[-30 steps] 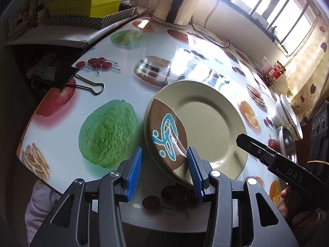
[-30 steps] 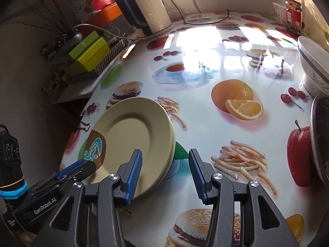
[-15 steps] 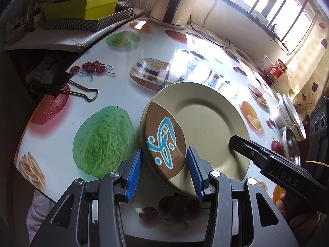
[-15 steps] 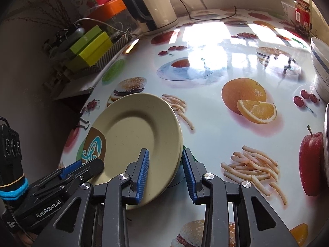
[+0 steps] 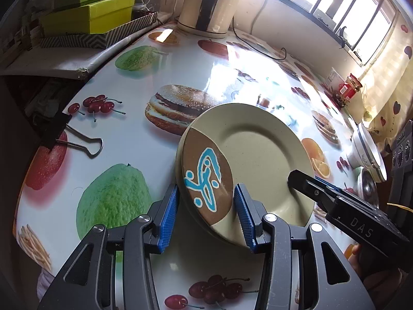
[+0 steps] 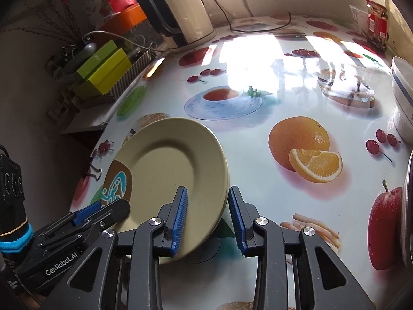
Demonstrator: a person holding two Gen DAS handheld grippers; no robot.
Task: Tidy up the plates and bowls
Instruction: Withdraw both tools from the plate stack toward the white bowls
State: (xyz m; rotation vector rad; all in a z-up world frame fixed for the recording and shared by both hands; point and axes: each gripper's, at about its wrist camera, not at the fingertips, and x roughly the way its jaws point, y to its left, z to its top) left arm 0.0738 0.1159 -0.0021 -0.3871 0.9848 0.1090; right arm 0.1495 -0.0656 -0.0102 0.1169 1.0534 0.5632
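Two stacked beige plates [image 5: 258, 155], the top one with a brown patch and a blue figure, hang tilted just above the table. My left gripper [image 5: 206, 214] is shut on their near rim at the brown patch. In the right wrist view my right gripper [image 6: 208, 219] is shut on the plates [image 6: 167, 160] at the plain beige rim. Each gripper shows in the other's view: the right gripper [image 5: 309, 188] and the left gripper [image 6: 103, 211]. A white bowl with blue stripes [image 5: 366, 149] [image 6: 402, 98] and a metal bowl [image 5: 369, 188] stand at the right.
The table [image 5: 144, 149] has a glossy cloth printed with fruit and burgers. A kettle [image 5: 209, 0] with its cord stands at the back. Green boxes [image 5: 90, 13] sit on a side shelf, a binder clip [image 5: 77, 139] grips the left edge, and a red jar [image 5: 348, 87] is far right.
The right gripper's jaws have closed onto the plates' rim. Both grippers and the plates have shifted together over the table, and the printed burger now shows whole.
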